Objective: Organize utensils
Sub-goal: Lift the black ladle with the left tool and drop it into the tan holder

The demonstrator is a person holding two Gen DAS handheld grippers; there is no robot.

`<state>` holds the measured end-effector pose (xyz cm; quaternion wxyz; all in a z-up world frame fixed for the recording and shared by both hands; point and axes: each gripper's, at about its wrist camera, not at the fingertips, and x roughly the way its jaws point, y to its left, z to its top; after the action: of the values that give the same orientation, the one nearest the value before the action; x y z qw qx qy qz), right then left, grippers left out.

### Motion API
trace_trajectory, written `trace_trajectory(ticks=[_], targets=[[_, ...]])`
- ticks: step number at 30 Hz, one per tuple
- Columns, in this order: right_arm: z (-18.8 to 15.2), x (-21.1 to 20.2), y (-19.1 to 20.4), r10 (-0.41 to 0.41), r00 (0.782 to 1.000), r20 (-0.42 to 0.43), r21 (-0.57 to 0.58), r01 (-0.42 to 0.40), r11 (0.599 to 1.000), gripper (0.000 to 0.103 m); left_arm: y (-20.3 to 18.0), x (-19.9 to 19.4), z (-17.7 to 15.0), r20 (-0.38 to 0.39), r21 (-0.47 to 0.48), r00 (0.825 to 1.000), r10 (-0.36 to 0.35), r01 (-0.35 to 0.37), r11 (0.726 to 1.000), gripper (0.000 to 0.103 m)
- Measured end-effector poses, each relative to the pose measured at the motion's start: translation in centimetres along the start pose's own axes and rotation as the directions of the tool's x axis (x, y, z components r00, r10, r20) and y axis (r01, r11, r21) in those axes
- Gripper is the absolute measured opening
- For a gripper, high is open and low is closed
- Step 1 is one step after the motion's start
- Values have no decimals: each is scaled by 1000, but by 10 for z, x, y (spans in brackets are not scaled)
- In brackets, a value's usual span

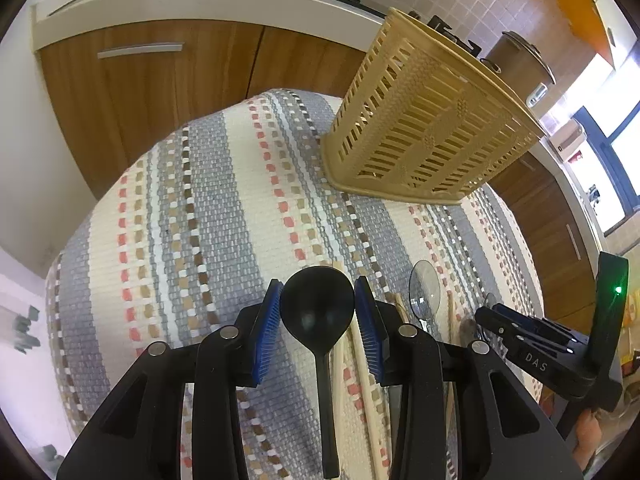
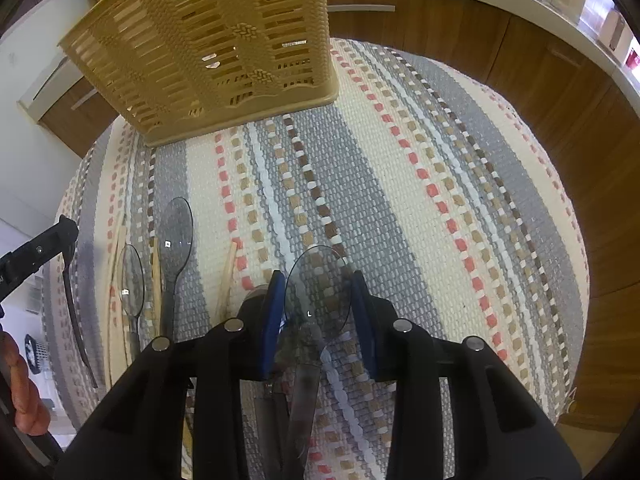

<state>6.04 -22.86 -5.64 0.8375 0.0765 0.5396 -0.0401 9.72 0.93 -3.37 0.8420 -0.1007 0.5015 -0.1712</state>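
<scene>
Utensils are lying on the striped woven mat [image 1: 224,200] near the beige slatted plastic basket [image 1: 428,128], and you are bracketing a black plastic spoon [image 1: 318,312] with the left gripper [image 1: 318,320] and a clear plastic spoon [image 2: 318,292] with the right gripper [image 2: 318,312], jaws around both bowls, apparently unclamped, risking slips off curved edges.

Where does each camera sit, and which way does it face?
Left wrist view: on the left gripper, looking forward and down past open jaws either side of the black spoon; the right gripper shows at right.
Right wrist view: on the right gripper, open jaws around a clear spoon; a hand at left.
Both share the basket and striped mat.
</scene>
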Motion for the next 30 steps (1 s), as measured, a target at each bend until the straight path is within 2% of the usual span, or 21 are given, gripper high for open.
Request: trace_trajectory(ticks=[5, 9, 12, 15, 18, 20, 21, 22, 24, 26, 30], targets=[[-3, -18, 1, -10, 998, 67, -29, 12, 1000, 30, -3, -8, 1, 36, 12, 999, -19, 19, 1000, 35], [-5, -50, 4, 17, 987, 161, -68, -6, 998, 30, -18, -34, 4, 111, 48, 993, -42, 37, 998, 35], [-5, -77, 5, 52, 968, 245, -94, -29, 995, 30, -35, -59, 10, 183, 87, 982, -51, 35, 996, 35], [0, -107, 6, 110, 930, 351, -116, -74, 991, 30, -52, -85, 22, 269, 111, 961, -64, 35, 993, 35], [10, -134, 5, 114, 879, 464, -112, -69, 991, 30, -64, -111, 36, 377, 114, 923, -75, 34, 993, 35], [22, -154, 1, 143, 831, 538, -109, -99, 989, 30, -73, -125, 48, 446, 127, 891, -83, 29, 991, 35], [28, -161, 1, 151, 813, 562, -109, -108, 988, 30, -80, -132, 57, 489, 139, 869, -77, 9, 990, 35], [37, -172, -1, 149, 782, 605, -107, -106, 989, 30, -85, -136, 63, 518, 148, 852, -74, -4, 989, 35], [53, -190, -1, 131, 723, 679, -104, -82, 991, 30, -95, -143, 80, 568, 162, 820, -69, -29, 986, 35], [71, -200, 2, 115, 677, 727, -94, -68, 993, 30, -101, -142, 97, 594, 174, 800, -83, -27, 984, 35], [109, -209, 0, 87, 608, 789, -66, -56, 996, 30, -109, -131, 129, 660, 180, 748, -71, -65, 982, 35]])
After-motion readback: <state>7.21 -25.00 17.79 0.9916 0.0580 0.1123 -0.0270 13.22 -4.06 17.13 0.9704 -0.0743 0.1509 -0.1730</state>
